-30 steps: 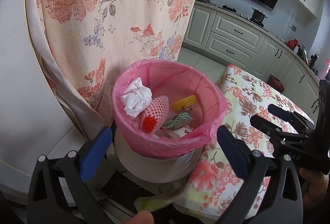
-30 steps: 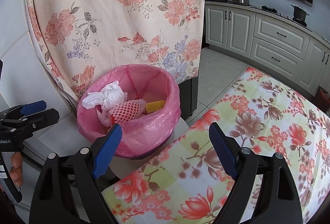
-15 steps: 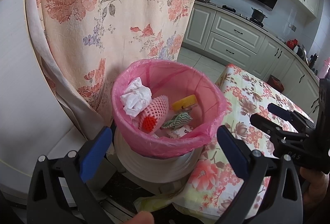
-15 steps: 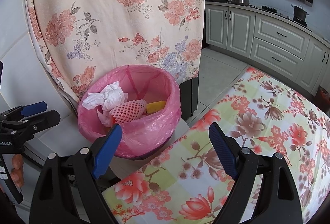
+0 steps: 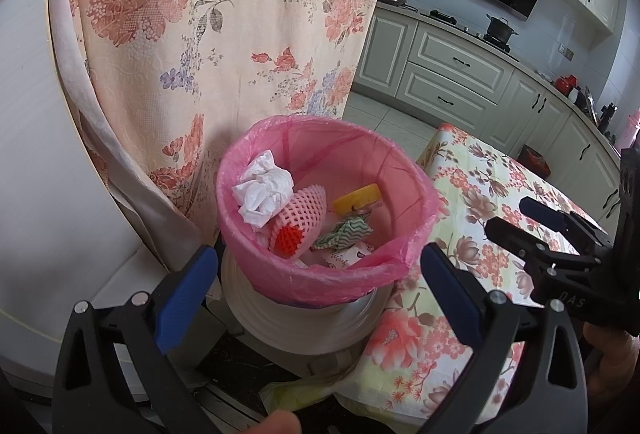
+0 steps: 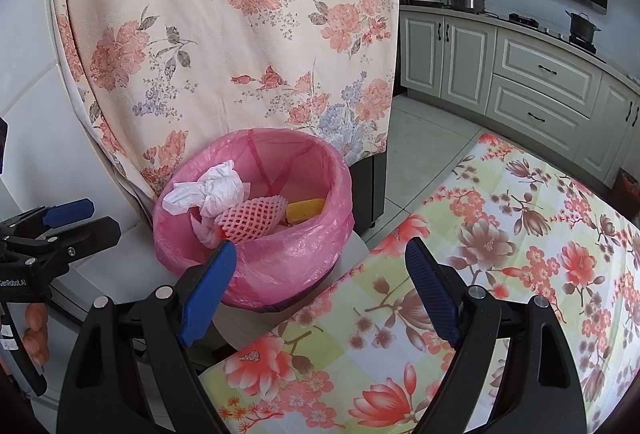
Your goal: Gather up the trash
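A small bin lined with a pink bag (image 5: 332, 274) (image 6: 296, 254) stands just off the table's corner. Inside lie crumpled white paper (image 5: 266, 188) (image 6: 212, 190), a pink foam fruit net (image 5: 302, 210) (image 6: 252, 218), a yellow lid (image 5: 356, 196) (image 6: 306, 208) and a green patterned wrapper (image 5: 344, 236). My left gripper (image 5: 316, 290) is open and empty, just in front of the bin. My right gripper (image 6: 320, 290) is open and empty, above the table corner to the bin's right. Each gripper shows in the other's view, the right one (image 5: 536, 226) and the left one (image 6: 76, 222).
A floral tablecloth covers the table (image 6: 500, 274) on the right. A floral curtain (image 5: 224, 34) hangs behind the bin over a white appliance (image 5: 36, 174). Kitchen cabinets (image 6: 540, 90) and tiled floor lie beyond. The bin rests on a white round base (image 5: 304, 326).
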`<state>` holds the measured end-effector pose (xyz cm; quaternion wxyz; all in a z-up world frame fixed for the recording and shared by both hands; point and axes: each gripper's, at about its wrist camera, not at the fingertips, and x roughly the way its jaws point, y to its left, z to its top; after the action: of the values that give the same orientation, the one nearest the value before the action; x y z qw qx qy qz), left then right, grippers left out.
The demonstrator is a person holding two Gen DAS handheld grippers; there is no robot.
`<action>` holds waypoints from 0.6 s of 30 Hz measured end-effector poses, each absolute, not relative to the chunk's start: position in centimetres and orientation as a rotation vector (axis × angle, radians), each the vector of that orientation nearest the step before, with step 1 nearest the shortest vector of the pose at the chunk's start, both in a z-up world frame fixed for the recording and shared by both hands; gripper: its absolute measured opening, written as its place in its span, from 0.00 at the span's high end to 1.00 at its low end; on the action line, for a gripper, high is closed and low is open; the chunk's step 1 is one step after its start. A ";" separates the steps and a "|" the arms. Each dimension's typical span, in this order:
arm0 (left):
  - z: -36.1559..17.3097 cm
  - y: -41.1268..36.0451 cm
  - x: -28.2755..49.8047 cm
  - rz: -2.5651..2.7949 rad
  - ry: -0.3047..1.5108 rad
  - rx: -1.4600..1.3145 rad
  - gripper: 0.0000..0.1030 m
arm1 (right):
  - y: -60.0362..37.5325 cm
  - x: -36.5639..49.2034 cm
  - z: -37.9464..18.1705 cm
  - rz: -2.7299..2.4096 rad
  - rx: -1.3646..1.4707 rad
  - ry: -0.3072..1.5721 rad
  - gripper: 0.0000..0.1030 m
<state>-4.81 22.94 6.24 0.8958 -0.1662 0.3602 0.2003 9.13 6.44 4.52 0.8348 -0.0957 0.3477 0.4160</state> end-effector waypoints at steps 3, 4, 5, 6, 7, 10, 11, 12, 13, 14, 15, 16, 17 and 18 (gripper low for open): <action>6.2 22.9 -4.8 0.415 0.748 -0.343 0.05 | 6.5 9.0 4.7 0.884 -0.202 0.732 0.21; 6.3 22.9 -4.8 0.414 0.748 -0.343 0.05 | 6.5 9.0 4.7 0.885 -0.202 0.733 0.21; 6.2 23.0 -4.8 0.413 0.748 -0.343 0.05 | 6.5 9.0 4.7 0.884 -0.204 0.732 0.21; 6.2 23.0 -4.8 0.412 0.747 -0.343 0.05 | 6.5 9.0 4.7 0.885 -0.203 0.732 0.21; 6.2 23.0 -4.7 0.412 0.747 -0.343 0.05 | 6.4 9.0 4.7 0.886 -0.201 0.733 0.21; 6.2 23.0 -4.7 0.412 0.747 -0.342 0.05 | 6.5 9.0 4.7 0.886 -0.202 0.733 0.21; 6.2 23.0 -4.8 0.413 0.747 -0.343 0.05 | 6.4 9.0 4.7 0.886 -0.202 0.733 0.21; 6.2 23.0 -4.8 0.413 0.747 -0.343 0.05 | 6.5 8.9 4.7 0.886 -0.203 0.732 0.21; 6.2 23.0 -4.7 0.413 0.748 -0.342 0.05 | 6.5 9.0 4.7 0.886 -0.203 0.732 0.21; 6.2 23.0 -4.8 0.413 0.748 -0.343 0.05 | 6.5 9.0 4.7 0.886 -0.202 0.732 0.21; 6.2 23.0 -4.8 0.413 0.747 -0.344 0.05 | 6.4 9.0 4.7 0.886 -0.202 0.733 0.21; 6.2 23.0 -4.8 0.414 0.747 -0.344 0.05 | 6.5 9.0 4.7 0.886 -0.203 0.733 0.21; 6.2 23.0 -4.8 0.413 0.747 -0.343 0.05 | 6.5 9.0 4.7 0.887 -0.202 0.733 0.21; 6.2 23.0 -4.8 0.413 0.748 -0.343 0.05 | 6.4 9.0 4.7 0.888 -0.203 0.733 0.21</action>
<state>-4.76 22.98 6.18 0.8959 -0.1655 0.3608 0.1994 8.97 6.45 4.68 0.8340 -0.0956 0.3460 0.4190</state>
